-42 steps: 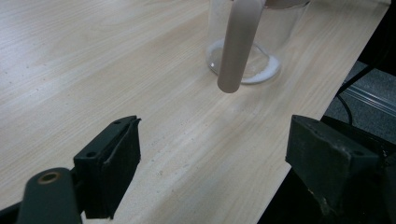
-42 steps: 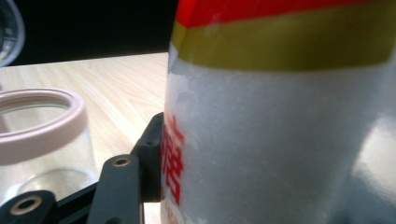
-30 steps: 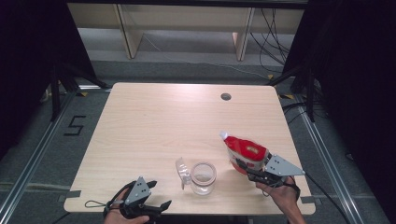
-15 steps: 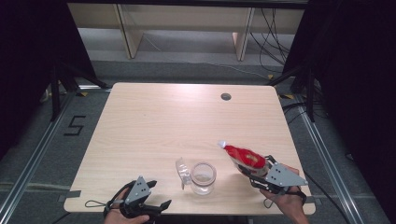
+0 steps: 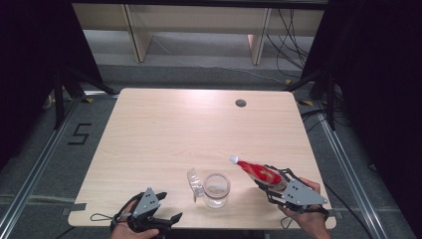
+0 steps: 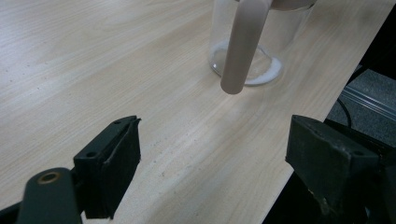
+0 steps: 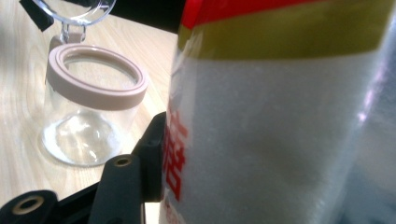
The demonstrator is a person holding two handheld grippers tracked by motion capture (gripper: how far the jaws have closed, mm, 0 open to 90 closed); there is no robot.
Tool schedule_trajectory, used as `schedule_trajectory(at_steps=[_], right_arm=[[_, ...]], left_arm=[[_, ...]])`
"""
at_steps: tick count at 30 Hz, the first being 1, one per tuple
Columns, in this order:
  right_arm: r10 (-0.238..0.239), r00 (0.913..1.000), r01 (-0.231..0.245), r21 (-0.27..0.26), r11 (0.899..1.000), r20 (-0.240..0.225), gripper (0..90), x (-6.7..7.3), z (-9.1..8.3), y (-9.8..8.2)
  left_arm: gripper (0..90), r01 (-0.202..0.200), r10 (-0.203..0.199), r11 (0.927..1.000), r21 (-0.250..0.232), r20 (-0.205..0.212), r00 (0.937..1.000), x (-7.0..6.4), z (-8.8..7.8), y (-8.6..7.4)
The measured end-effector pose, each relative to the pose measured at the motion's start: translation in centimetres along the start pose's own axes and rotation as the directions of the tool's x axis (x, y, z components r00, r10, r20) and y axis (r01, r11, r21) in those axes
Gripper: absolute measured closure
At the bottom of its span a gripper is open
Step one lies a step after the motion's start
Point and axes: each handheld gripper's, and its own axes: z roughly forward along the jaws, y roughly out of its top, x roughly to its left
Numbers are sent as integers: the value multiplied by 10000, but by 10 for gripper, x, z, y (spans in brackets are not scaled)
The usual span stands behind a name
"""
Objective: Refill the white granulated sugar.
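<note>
A clear glass jar (image 5: 217, 189) with a pale pink rim stands near the table's front edge, its hinged lid (image 5: 194, 180) flipped open to the left. My right gripper (image 5: 272, 183) is shut on a red-labelled bottle (image 5: 255, 171) of white granules. The bottle tilts with its white tip toward the jar and stays just right of it. In the right gripper view the bottle (image 7: 280, 116) looms close, one black jaw pressed on its side, and the jar (image 7: 88, 116) has a little white powder at its bottom. My left gripper (image 5: 166, 219) rests open at the front left; its view shows the jar (image 6: 280, 42) ahead.
The light wooden table (image 5: 199, 129) has a dark cable hole (image 5: 241, 103) at the back right. Both hands sit at the front edge. A metal frame and floor rails surround the table, and shelving stands behind it.
The right gripper and its bottle have shifted slightly toward the front edge, and the bottle's tip has come lower and closer to the jar. The left gripper has stayed put.
</note>
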Motion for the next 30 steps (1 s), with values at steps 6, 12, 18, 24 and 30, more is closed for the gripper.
schedule_trajectory(at_steps=[6, 12, 18, 24, 30], right_arm=[[-624, 9980, 619, 362, 9974, 138, 484, -1, 3, -1], [-1110, 9938, 1105, 627, 9919, 39, 485, 1, 2, 1], [-1751, 9845, 1747, 883, 9807, -25, 486, 5, 5, 5], [-2299, 9729, 2313, 1072, 9670, -252, 487, 10, 8, 7], [-3005, 9535, 3006, 1327, 9445, -208, 487, 11, 8, 8]], left_arm=[[174, 2, -3, 10000, 59, 118, 9999, -1, 2, 0], [174, -263, 263, 9996, 72, 29, 9996, 1, 2, 1], [174, -300, 299, 9995, 101, 101, 9995, 1, 3, 0], [174, -20, 20, 10000, 71, 39, 10000, 1, 3, -1], [174, -239, 239, 9993, 292, 23, 9997, 2, 3, 0]])
